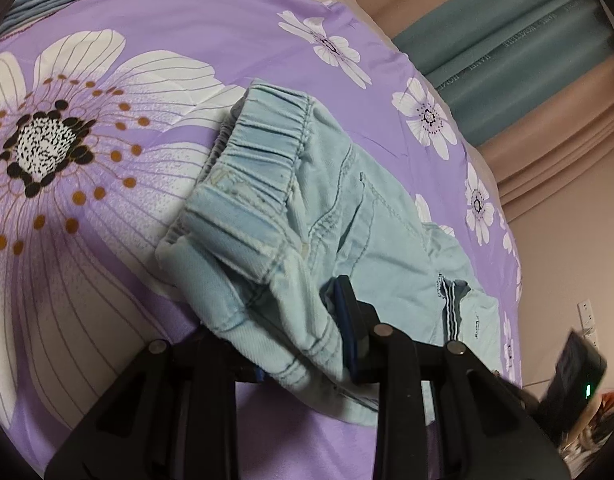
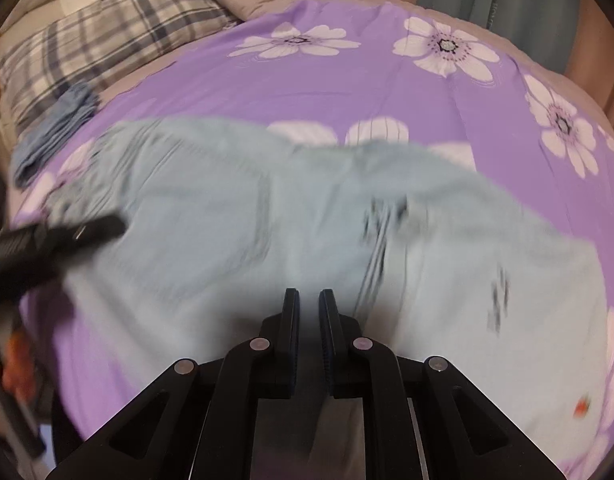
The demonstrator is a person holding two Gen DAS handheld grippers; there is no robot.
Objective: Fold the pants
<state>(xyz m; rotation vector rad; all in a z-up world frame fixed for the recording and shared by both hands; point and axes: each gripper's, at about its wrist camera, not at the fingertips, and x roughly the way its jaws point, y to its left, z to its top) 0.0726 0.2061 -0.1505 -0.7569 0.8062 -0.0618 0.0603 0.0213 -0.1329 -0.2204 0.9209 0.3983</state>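
Observation:
Light blue denim pants (image 1: 299,216) lie on the purple flowered bedspread (image 1: 107,128). My left gripper (image 1: 303,344) is shut on the pants' waistband fabric, which bunches over its fingers, elastic waist pointing up the bed. In the right wrist view the pants (image 2: 267,220) spread blurred across the bed. My right gripper (image 2: 309,320) hovers above them with its jaws a narrow gap apart and nothing between them. The left gripper (image 2: 59,240) shows at that view's left edge. The right gripper's body (image 1: 575,376) shows at the left wrist view's lower right.
A plaid pillow (image 2: 107,32) and a folded blue garment (image 2: 55,128) lie at the head of the bed. Teal and beige curtains (image 1: 507,52) hang beyond the bed's far edge. A wall socket (image 1: 587,316) is at right.

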